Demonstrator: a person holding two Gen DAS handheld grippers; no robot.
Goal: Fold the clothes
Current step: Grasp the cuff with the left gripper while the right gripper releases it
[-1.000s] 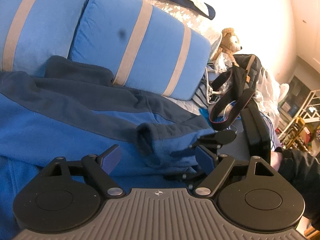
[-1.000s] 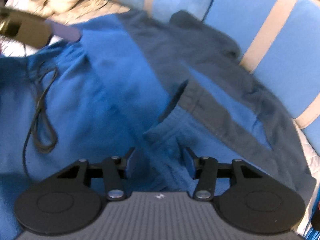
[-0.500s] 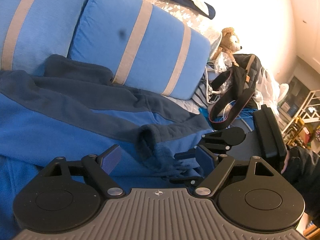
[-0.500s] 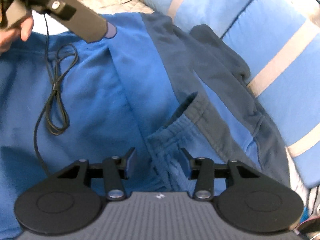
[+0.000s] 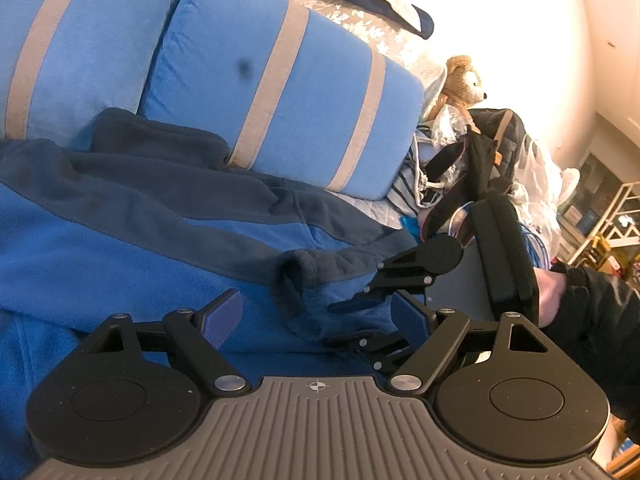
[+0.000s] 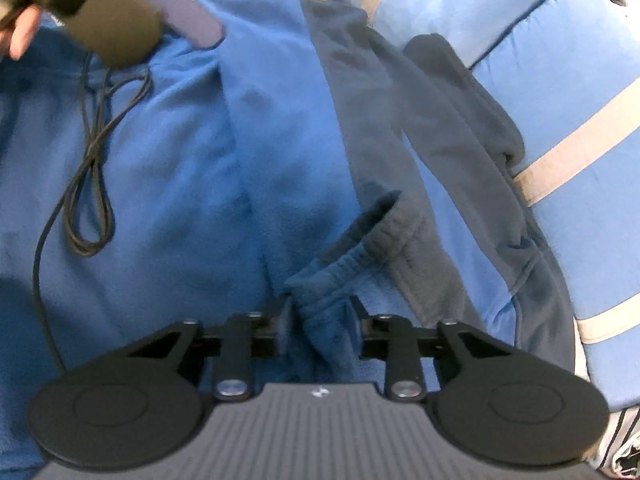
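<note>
A blue fleece garment with dark navy panels (image 5: 132,248) lies spread over the sofa; it fills the right wrist view (image 6: 192,184). Its gathered cuff (image 6: 352,256) bunches up between the fingers of my right gripper (image 6: 320,316), whose jaws stand apart around the fabric without pinching it. In the left wrist view the same cuff (image 5: 296,280) sits just ahead of my left gripper (image 5: 316,314), which is open and empty. The right gripper (image 5: 360,320) reaches in from the right there. The left gripper shows at the top left of the right wrist view (image 6: 200,28).
Blue cushions with beige stripes (image 5: 280,80) stand behind the garment. A teddy bear (image 5: 464,80), a black bag (image 5: 484,152) and cluttered cables lie to the right. A black cord (image 6: 92,160) loops over the garment on the left.
My right gripper has moved forward onto the cuff, so the fabric now sits between its fingers. The left gripper has stayed open and nearly still.
</note>
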